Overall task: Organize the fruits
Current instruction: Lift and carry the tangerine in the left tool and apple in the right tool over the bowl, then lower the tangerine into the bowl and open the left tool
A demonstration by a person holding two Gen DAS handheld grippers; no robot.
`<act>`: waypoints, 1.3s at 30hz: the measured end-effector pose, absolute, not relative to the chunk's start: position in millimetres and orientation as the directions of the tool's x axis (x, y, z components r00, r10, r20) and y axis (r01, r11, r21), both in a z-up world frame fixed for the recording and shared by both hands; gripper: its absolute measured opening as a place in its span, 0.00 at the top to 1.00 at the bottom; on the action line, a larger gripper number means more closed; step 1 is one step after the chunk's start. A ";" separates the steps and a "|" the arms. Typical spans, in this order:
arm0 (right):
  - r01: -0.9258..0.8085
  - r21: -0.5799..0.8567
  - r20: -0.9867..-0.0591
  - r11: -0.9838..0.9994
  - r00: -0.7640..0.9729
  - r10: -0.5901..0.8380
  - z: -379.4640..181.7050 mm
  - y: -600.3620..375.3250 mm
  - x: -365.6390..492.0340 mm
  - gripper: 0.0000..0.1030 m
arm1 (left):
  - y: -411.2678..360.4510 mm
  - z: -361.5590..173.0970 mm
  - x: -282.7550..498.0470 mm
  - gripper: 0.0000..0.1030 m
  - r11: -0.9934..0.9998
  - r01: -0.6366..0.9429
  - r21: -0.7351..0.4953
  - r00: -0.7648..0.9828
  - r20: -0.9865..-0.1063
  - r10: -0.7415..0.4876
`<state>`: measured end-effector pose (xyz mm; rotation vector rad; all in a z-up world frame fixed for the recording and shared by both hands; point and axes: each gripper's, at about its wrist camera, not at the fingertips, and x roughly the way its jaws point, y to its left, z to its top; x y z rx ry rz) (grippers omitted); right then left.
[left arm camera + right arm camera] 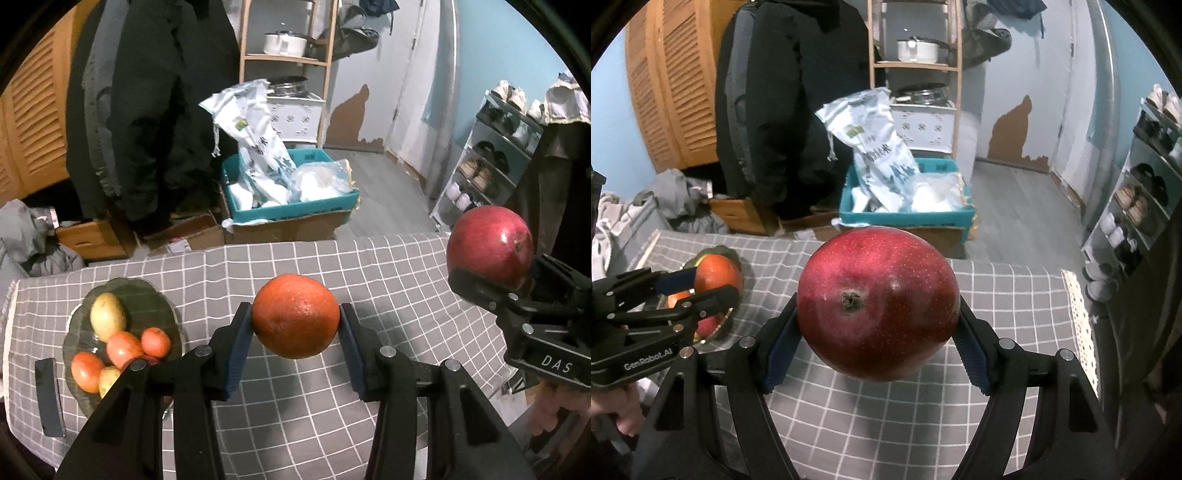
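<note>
Table surface covered by grey cloth with white grid lines [369, 266], spanning the lower half of both views. Dark glass plate with scalloped rim [162, 295] at lower left of the left wrist view, resting on the cloth and loaded with two yellow-green oval fruits [108, 315] and several small orange fruits [123, 347]; same plate mostly hidden behind the other gripper at mid-left of the right wrist view. Large dark-red mango with brown stem scar [877, 302] at centre of the right wrist view, clamped between the blue pads of the right gripper [877, 332], jaws spread wide around it, fruit clear of the cloth; same pair visible at the right edge of the left wrist view. Round orange with pitted skin [295, 315] at centre of the left wrist view, clamped on both sides by the blue pads of the left gripper [295, 325], jaws set narrower, fruit clear of the cloth and well apart from the plate. Flat dark grey rectangular object [50, 397] on the cloth at far lower left, just beside the plate; identity not determinable.
</note>
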<state>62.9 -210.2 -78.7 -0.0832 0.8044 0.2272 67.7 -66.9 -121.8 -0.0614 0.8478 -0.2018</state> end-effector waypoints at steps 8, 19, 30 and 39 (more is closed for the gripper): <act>-0.273 0.021 -0.721 0.962 0.662 0.204 -76.1 -183.5 71.4 0.26 | -37.2 -113.7 66.0 0.54 0.986 0.098 -0.138 0.673 -0.720 -0.168; -0.334 0.040 -0.726 0.942 0.638 0.258 -77.3 -140.3 86.0 0.26 | 15.2 -114.0 66.4 0.54 0.989 -0.005 -0.150 0.693 -0.714 -0.105; -0.405 0.066 -0.738 0.912 0.595 0.317 -84.8 -88.0 101.2 0.26 | 69.3 -121.4 63.5 0.54 0.982 -0.110 -0.152 0.692 -0.721 -0.034; -0.466 0.090 -0.763 0.880 0.536 0.361 -104.7 -38.2 114.2 0.26 | 113.6 -133.9 60.9 0.54 0.966 -0.196 -0.166 0.675 -0.738 0.011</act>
